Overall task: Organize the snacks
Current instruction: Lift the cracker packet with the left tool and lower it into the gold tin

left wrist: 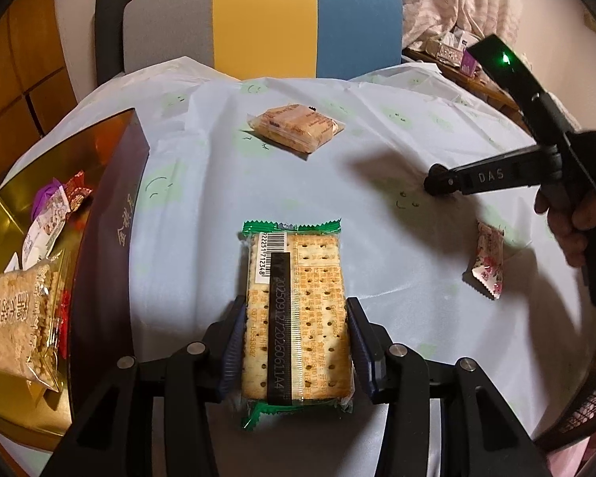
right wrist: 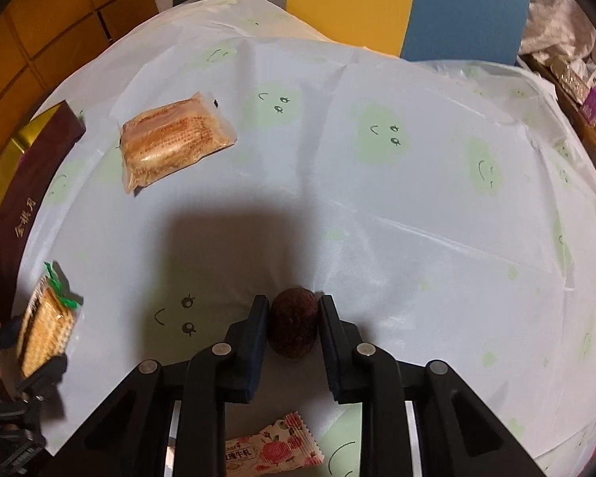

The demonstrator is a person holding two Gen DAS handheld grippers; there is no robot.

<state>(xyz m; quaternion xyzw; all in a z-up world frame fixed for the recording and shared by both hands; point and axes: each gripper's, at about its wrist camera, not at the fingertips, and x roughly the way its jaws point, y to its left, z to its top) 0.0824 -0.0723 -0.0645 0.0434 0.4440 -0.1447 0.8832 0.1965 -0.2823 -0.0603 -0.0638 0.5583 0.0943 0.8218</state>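
Warm, dim indoor light, orange cast on both views. Pale blue plastic tablecloth with green smiley prints (left wrist: 397,159) (right wrist: 397,206) brightest surface, mild sheen along creases. Hard dark shadow on cloth (right wrist: 234,246) just beyond right-view fingers; second soft shadow beside black right gripper (left wrist: 437,185) in left view. Gold foil-lined box (left wrist: 4,214) at cloth's left edge shows glare. Strong fisheye bending, black vignette at corners. Cloth centre sharp; rim objects smeared, soft.
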